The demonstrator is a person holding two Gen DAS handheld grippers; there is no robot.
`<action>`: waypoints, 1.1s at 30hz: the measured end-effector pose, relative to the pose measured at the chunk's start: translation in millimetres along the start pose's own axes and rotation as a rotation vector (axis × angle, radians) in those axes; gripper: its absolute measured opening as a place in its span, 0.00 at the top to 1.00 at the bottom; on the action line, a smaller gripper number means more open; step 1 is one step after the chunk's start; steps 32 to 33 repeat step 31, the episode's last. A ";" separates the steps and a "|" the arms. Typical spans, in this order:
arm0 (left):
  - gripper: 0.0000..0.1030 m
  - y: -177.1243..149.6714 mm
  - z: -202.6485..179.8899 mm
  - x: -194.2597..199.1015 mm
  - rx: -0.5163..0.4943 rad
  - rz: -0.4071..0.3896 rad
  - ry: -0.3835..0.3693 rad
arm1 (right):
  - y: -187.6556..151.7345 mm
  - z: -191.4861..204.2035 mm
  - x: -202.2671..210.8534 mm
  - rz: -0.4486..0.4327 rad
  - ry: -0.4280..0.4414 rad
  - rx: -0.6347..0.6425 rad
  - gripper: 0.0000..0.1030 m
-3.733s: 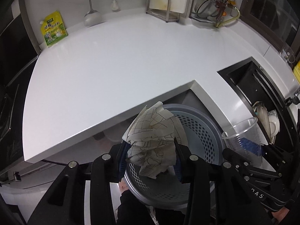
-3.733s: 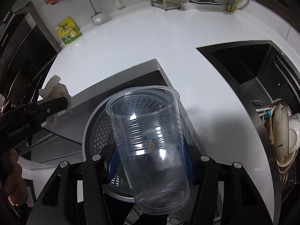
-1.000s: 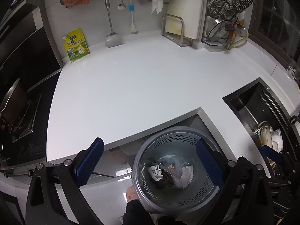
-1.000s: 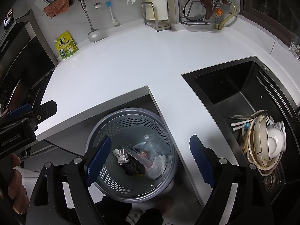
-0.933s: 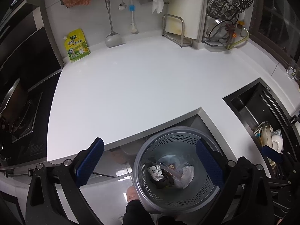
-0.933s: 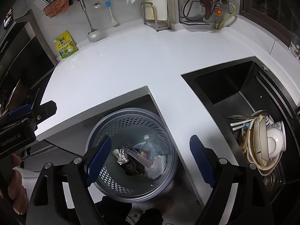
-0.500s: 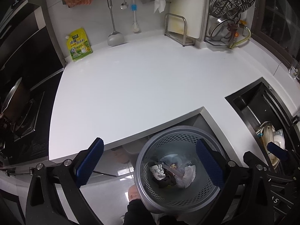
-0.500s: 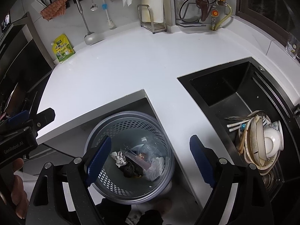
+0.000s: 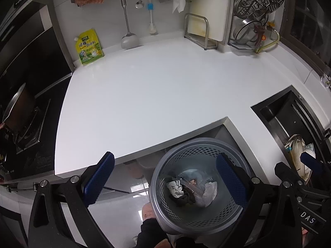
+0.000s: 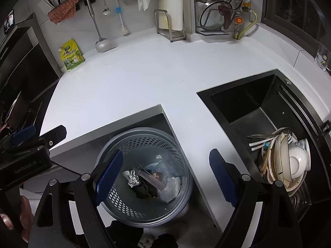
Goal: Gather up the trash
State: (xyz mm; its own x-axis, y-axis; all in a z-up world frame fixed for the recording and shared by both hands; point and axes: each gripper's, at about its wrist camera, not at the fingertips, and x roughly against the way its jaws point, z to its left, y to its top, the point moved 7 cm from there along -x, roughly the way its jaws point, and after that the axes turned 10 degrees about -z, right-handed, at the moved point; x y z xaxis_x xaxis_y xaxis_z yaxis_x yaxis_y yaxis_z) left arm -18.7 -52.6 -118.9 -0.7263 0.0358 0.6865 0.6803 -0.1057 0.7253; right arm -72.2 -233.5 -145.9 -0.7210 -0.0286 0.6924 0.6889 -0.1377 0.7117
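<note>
A grey perforated trash basket (image 9: 165, 165) (image 10: 178, 144) stands on the floor in the notch of the white counter. Inside it lie crumpled paper (image 9: 210, 191) (image 10: 171, 187), a smaller white wad (image 9: 173, 187) (image 10: 131, 176), a clear plastic cup (image 10: 153, 178) and dark scraps. My left gripper (image 9: 165, 177) hangs high over the basket, open and empty. My right gripper (image 10: 165, 172) is also above the basket, open with nothing between its blue pads.
The white counter (image 9: 144, 95) carries a yellow pouch (image 9: 89, 49) at the back wall, a ladle and brush, a cutting-board rack (image 9: 200, 33) and a steamer rack. A black sink (image 10: 258, 107) holds dirty dishes (image 10: 289, 161). A stove with a pan (image 9: 16, 111) lies left.
3.7 s ago the left gripper held crumpled paper and the right a clear cup; both were let go into the basket. Since one second ago both grippers have risen slightly.
</note>
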 end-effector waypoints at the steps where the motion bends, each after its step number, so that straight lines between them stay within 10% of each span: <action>1: 0.06 0.1 -0.2 0.0 -0.001 0.000 0.001 | 0.8 0.1 0.1 -0.001 -0.001 0.000 0.21; 33: 0.06 -3.0 6.2 -4.1 -0.001 0.015 0.005 | 4.8 7.3 -0.5 0.001 -0.004 0.015 0.21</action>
